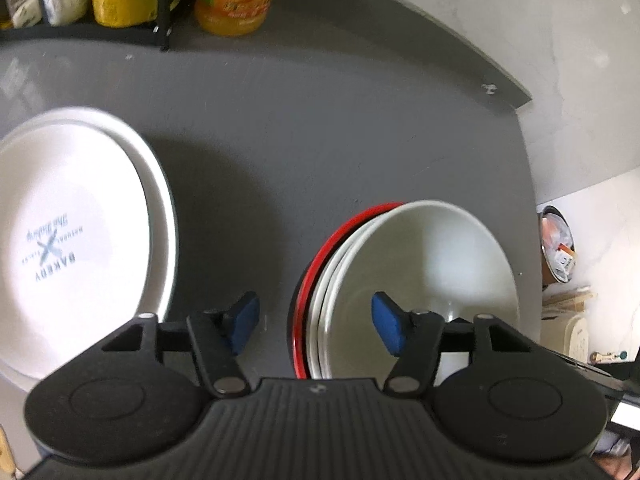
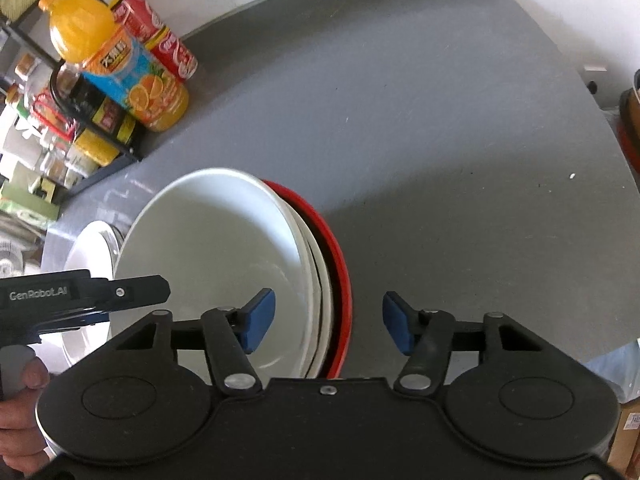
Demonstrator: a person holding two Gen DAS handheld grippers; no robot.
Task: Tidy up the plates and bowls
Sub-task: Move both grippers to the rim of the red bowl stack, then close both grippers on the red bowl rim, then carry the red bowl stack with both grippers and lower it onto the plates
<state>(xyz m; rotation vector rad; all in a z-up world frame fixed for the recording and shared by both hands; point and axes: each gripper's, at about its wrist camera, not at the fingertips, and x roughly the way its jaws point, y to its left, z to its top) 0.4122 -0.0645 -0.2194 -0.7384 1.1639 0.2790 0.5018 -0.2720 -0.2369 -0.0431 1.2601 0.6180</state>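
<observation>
Wide apart, both: left gripper (image 1: 316, 324) straddling bowl stack (image 1: 420, 280) rim, right gripper (image 2: 328, 326) likewise, probably for lifting; plates (image 1: 72, 232) leftward.

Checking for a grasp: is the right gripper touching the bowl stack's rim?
Apart. In the right wrist view the right gripper is open, straddling the bowl stack rim with gaps visible beside both pads.

Looks like a home kitchen. Grey bench (image 2: 420, 120) against a white wall, black wire rack (image 2: 72, 120) at upper left packed with jars and packets, orange juice bottle (image 2: 120, 68) and red cola bottle (image 2: 160, 36) beside it. Stacked white plates (image 1: 80, 220) and bowls (image 2: 216, 260) on the bench.
</observation>
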